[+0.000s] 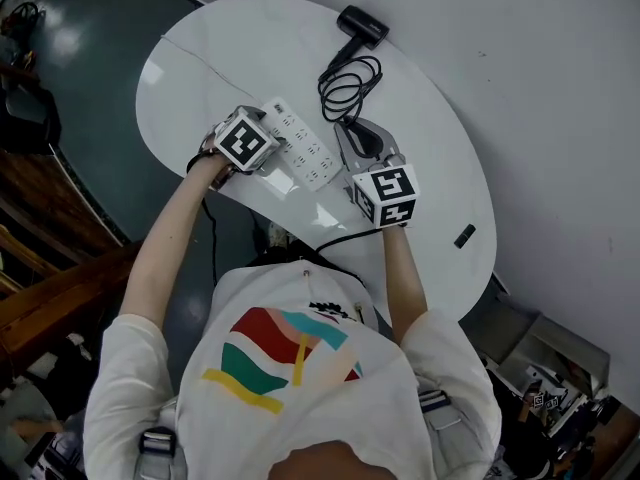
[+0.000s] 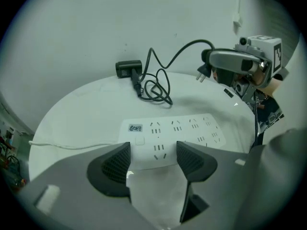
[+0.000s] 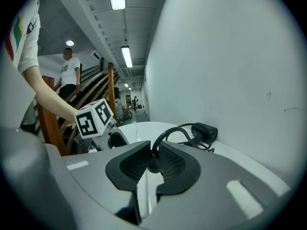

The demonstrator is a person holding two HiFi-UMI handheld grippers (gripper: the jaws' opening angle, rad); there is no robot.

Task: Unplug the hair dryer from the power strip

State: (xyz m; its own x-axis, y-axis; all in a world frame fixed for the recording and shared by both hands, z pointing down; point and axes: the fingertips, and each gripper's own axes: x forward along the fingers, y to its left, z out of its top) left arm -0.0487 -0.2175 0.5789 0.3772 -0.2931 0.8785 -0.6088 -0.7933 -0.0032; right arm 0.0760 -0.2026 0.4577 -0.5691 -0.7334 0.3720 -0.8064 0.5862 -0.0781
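Note:
A white power strip (image 1: 305, 148) lies on the round white table (image 1: 200, 58). My left gripper (image 2: 153, 159) is shut on the strip's near end (image 2: 158, 150), one pad on each long side. All the sockets in view are bare. My right gripper (image 3: 153, 163) is shut on the black plug (image 3: 153, 166) and holds it in the air to the right of the strip, with its prongs (image 2: 202, 75) free. The black cord (image 1: 348, 86) runs in loose coils back to the black hair dryer (image 1: 362, 26), which lies at the table's far edge by the wall.
A small black object (image 1: 465, 236) lies near the table's right edge. The strip's own white cord (image 2: 72, 146) trails left across the table. A pale wall rises right behind the table. Wooden stairs (image 3: 91, 92) and a standing person (image 3: 69, 68) are off to the left.

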